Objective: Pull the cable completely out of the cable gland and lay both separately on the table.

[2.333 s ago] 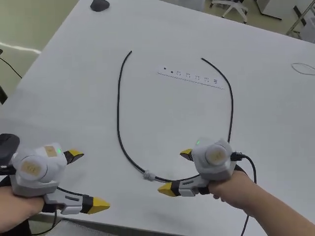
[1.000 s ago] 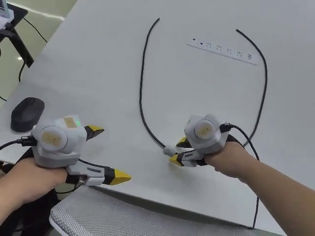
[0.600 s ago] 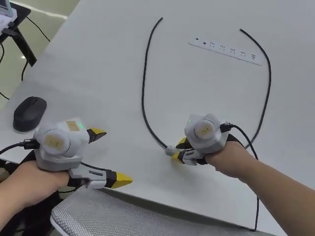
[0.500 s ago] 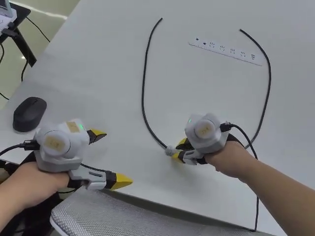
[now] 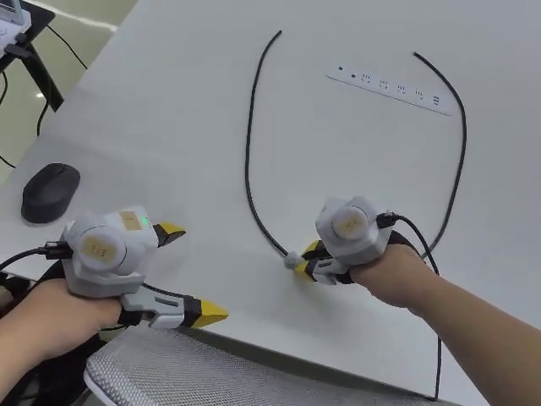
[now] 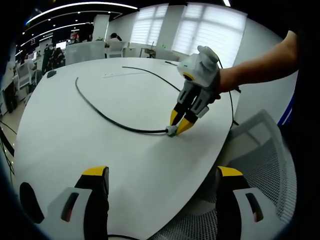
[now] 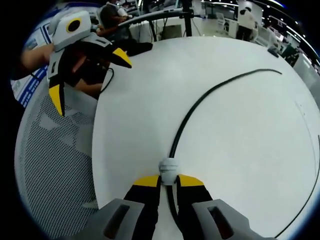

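A long black cable [image 5: 248,161] lies in a U on the white table [image 5: 169,101], and a small white cable gland [image 5: 292,260] sits on it at the bottom of the U. My right gripper [image 5: 304,264] rests low on the table, shut on the gland. In the right gripper view the gland [image 7: 168,167] pokes out between the yellow tips of the right gripper [image 7: 170,181] and the cable [image 7: 200,105] runs on ahead. My left gripper [image 5: 190,271] hangs open at the near table edge, a hand's width left of the gland [image 6: 171,131], nothing between its fingers.
A white power strip [image 5: 389,85] lies at the back inside the U. A black mouse [image 5: 49,190] sits at the left edge. A grey mesh chair [image 5: 211,376] stands just below the near table edge. The right gripper's own cord [image 5: 437,321] trails off the table.
The right gripper, open and beside the cable 2.3 s ago, has come onto the gland and closed there. In the last half second almost nothing has moved.
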Demonstrator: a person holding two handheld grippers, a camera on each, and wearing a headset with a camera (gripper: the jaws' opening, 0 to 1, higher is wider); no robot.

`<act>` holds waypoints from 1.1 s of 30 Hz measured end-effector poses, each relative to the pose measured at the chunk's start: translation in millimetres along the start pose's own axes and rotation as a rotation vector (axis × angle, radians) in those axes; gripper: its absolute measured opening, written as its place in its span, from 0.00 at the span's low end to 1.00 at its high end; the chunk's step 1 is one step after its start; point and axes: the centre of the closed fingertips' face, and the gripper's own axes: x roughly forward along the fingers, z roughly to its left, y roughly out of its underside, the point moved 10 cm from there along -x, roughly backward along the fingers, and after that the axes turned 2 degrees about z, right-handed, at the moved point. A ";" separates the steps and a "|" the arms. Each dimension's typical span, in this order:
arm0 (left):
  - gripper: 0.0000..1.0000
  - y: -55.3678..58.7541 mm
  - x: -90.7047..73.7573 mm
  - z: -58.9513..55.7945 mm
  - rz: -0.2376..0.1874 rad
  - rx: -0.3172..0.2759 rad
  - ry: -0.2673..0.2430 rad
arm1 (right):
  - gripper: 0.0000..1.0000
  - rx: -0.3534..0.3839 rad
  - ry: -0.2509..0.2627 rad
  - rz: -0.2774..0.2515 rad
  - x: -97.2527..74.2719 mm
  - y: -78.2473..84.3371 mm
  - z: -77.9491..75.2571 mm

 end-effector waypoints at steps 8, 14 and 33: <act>0.88 -11.8 -0.4 -1.5 -0.027 0.019 0.008 | 0.07 0.004 -0.008 0.019 -18.1 0.7 10.1; 0.87 -26.2 4.6 -7.6 -0.023 0.079 0.040 | 0.07 -0.001 -0.004 -0.002 -37.3 -2.2 19.1; 0.78 -77.8 22.7 -45.8 -0.050 0.243 0.202 | 0.07 -0.082 0.037 -0.060 -104.3 -10.9 57.1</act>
